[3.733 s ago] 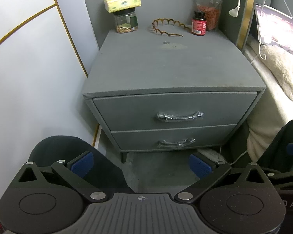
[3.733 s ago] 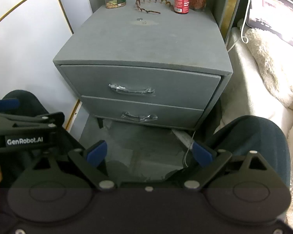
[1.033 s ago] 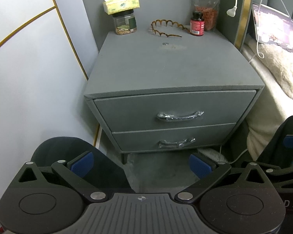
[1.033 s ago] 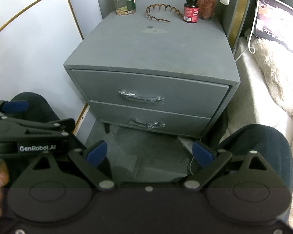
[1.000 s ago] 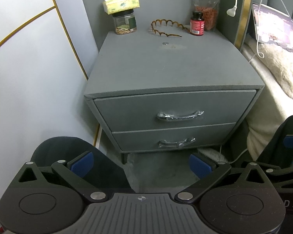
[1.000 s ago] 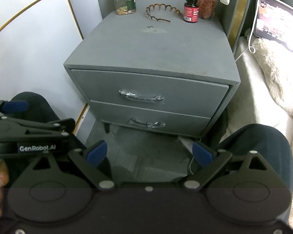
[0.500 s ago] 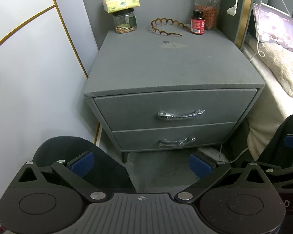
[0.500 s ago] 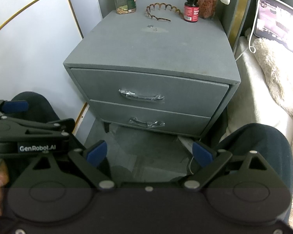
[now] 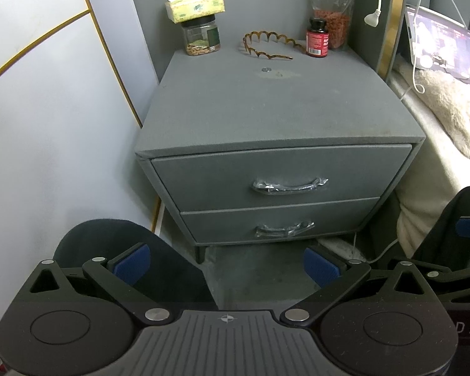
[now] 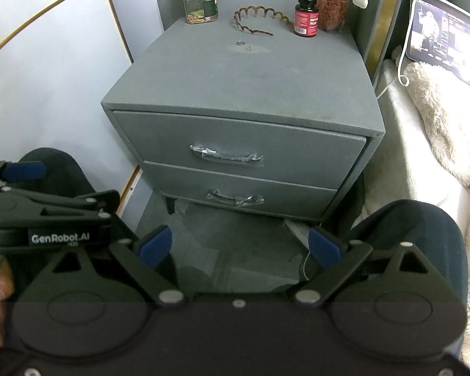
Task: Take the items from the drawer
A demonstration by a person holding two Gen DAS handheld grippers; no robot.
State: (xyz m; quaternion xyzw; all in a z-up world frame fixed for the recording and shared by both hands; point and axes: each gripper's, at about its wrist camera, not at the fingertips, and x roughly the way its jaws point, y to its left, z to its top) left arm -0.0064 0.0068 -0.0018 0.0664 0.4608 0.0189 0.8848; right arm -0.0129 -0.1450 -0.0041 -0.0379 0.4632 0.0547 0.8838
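Observation:
A grey nightstand (image 9: 266, 106) stands ahead with two shut drawers. The top drawer (image 9: 282, 175) has a plastic-wrapped metal handle (image 9: 289, 185); the bottom drawer (image 9: 279, 219) has a like handle (image 9: 283, 229). Both show in the right wrist view, top handle (image 10: 225, 156) and bottom handle (image 10: 233, 199). My left gripper (image 9: 227, 261) is open and empty, held low in front of the nightstand. My right gripper (image 10: 239, 247) is open and empty, beside it to the right. What the drawers hold is hidden.
On the nightstand's back edge stand a jar (image 9: 201, 39) with a tissue box (image 9: 195, 7) on it, a brown hairband (image 9: 271, 45), a red bottle (image 9: 318, 40) and a snack bag (image 9: 330, 15). A white wall (image 9: 47, 125) lies left, a bed with fleece (image 9: 448, 116) right. Dark-clad knees flank the grippers.
Both cameras have shifted slightly, with the nightstand sitting a little nearer in the right wrist view. The drawers stay shut and both grippers stay open.

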